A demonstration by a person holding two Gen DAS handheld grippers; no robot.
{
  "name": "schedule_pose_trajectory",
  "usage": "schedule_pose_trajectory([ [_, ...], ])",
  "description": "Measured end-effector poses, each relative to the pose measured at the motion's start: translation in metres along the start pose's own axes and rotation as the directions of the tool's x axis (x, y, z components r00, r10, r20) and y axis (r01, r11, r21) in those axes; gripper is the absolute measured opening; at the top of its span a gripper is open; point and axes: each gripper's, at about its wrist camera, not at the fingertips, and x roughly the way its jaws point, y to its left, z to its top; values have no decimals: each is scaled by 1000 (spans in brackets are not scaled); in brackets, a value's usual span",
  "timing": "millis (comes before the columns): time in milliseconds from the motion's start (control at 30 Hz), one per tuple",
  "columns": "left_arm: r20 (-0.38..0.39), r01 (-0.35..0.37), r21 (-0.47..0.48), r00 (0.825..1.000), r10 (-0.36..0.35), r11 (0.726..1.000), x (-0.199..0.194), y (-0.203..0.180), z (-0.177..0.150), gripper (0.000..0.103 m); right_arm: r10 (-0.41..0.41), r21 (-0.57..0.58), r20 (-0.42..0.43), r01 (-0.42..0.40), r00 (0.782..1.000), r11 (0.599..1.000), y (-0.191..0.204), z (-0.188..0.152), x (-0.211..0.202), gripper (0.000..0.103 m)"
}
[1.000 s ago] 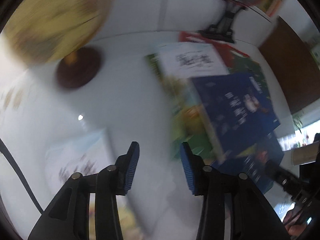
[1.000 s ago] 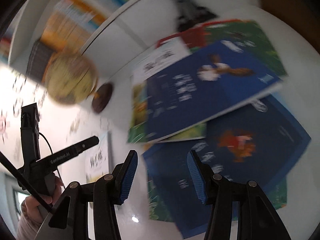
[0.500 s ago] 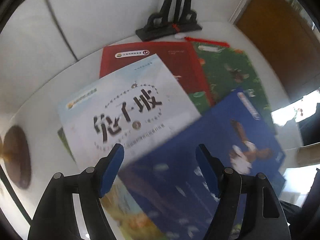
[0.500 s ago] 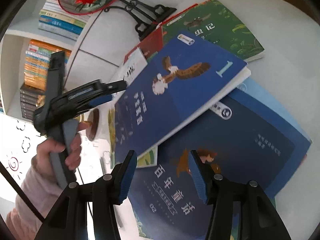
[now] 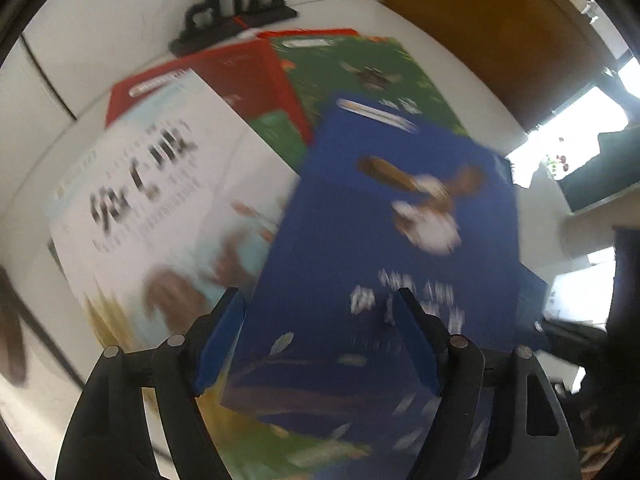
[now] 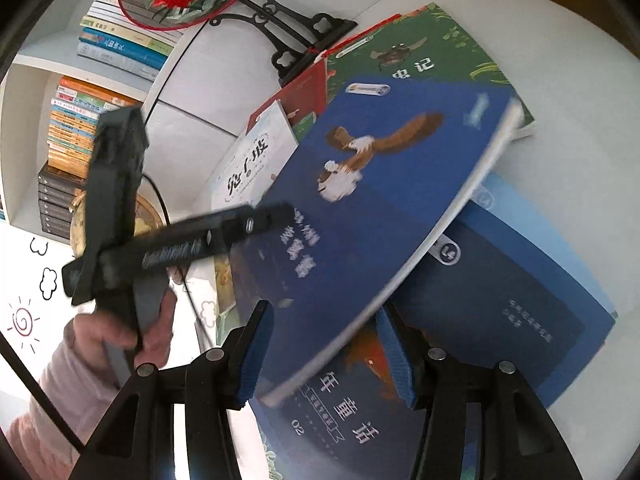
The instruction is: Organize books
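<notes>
Several books lie in a loose pile on the white table [image 6: 560, 40]. On top is a blue book with an eagle [image 5: 380, 240] [image 6: 380, 200], tilted, its page edge showing. My left gripper [image 5: 320, 300] points down over its near left part, open, one finger at the book's left edge. The right wrist view shows those fingers [image 6: 240, 226] at that edge, held by a hand [image 6: 156, 336] in a pink sleeve. My right gripper [image 6: 325, 320] is open, the blue book's near corner lying between its pads. Beneath are a darker blue book [image 6: 500, 300], a white book [image 5: 160, 200], a red book [image 5: 240, 72] and a green book [image 5: 360, 68].
A black stand [image 6: 288, 28] with a round red-flower fan stands behind the pile. A white shelf [image 6: 28, 184] at the left holds stacked books, with a globe [image 6: 148, 216] in front. Brown wood [image 5: 500, 40] lies beyond the table's far edge.
My left gripper swung from bare table and the globe onto the pile, and its jaws widened. The blue eagle book now sits closer, between the right gripper's fingers. The right gripper barely moved.
</notes>
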Motion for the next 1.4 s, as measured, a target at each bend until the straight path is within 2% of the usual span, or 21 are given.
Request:
schedule_pose_trajectory([
  [167,20,17,-38,1000,-16,999,-8,-22,-33,73,-63,-25,6,63,998,998,-8,-7,-16,52],
  [233,4,21,-41,1000,-21,999,-9,-29,-42,73,-87,-46,-1,87,996,995,-10,-10,-20,52],
  [333,21,-16,-31,1000,16,999,-16,-47,-63,73,-135,-82,-17,134,991,988,-14,-19,-27,50],
  [400,23,-8,-55,1000,9,998,-20,-53,-76,73,-145,-94,-27,142,989,985,-15,-24,-28,50],
  [467,28,23,-104,999,-20,994,-26,-56,-92,73,-147,-119,-49,140,988,983,-16,-32,-31,50],
  [533,31,20,-132,999,-16,991,-28,-63,-109,73,-149,-149,-73,137,986,979,-16,-42,-34,50],
  [600,27,18,-167,1000,-14,986,-30,-68,-131,73,-124,-166,-111,105,986,981,-18,-50,-36,50],
  [667,17,43,-208,999,-41,977,-33,-68,-152,73,-74,-174,-168,45,983,984,-23,-62,-39,50],
  [800,-6,65,-279,998,-70,958,-31,-67,-183,71,-58,-181,-247,12,967,983,-36,-85,-37,50],
  [867,-8,50,-326,998,-56,944,-27,-60,-188,71,-22,-136,-258,-14,966,991,-44,-91,-34,50],
  [967,6,58,-383,998,-60,922,-23,-52,-187,71,-33,-136,-268,-4,963,991,-48,-95,-31,50],
  [1133,21,33,-419,999,-27,908,-17,-50,-184,71,4,-98,-254,-30,967,995,-53,-94,-31,50],
  [1200,25,33,-424,999,-24,905,-16,-49,-184,67,22,-80,-247,-43,969,996,-55,-94,-32,50],
  [1267,43,53,-425,998,-38,904,-18,-51,-182,50,36,-66,-243,-53,969,996,-57,-93,-32,50],
  [1333,39,34,-426,999,-20,904,-17,-56,-181,49,27,-79,-241,-48,970,996,-57,-94,-33,45],
  [1400,39,9,-417,999,7,909,-20,-58,-182,48,-16,-113,-238,-11,971,994,-53,-96,-35,38],
])
